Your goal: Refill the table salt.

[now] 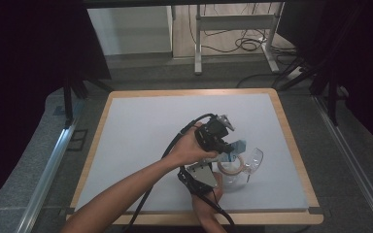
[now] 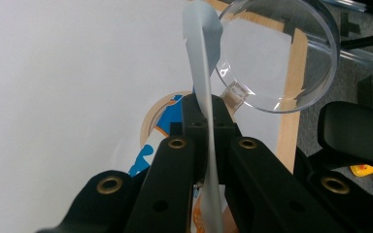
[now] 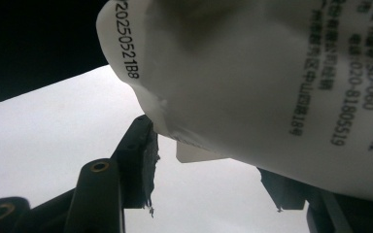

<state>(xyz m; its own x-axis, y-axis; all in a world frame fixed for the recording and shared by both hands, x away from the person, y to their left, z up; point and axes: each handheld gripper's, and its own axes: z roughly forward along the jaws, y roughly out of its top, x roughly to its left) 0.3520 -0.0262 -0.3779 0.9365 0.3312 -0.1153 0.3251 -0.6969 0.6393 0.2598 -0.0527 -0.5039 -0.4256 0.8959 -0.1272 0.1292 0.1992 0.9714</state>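
Cup point(image 3: 281, 87) was the nearest thing, held close to the person's edge of the table point(image 1: 141, 126). It was a small white tub with tiny black print on its side. The right gripper point(image 1: 212, 180) had its two black jaws around the cup's body, one on each side, and gripped it so it stood steady.

A little farther off, the left gripper point(image 2: 206, 131) was pinched tight on the foil lid point(image 2: 201, 73). The thin flap stood up between its closed jaws, with blue and orange print on its underside. The cup's round rim point(image 2: 148, 128) showed just under those jaws.

Beyond that, a clear plastic dome cover point(image 2: 277, 53) hung by a small hinge at the cup's far side, tipped back and open.

I think the cup was light and a bit soft, so a hard squeeze could crush it or spill what was inside. The best place to hold it was low on its body. The foil was thin and could rip, so it needed a hold near its loose edge and a slow pull.
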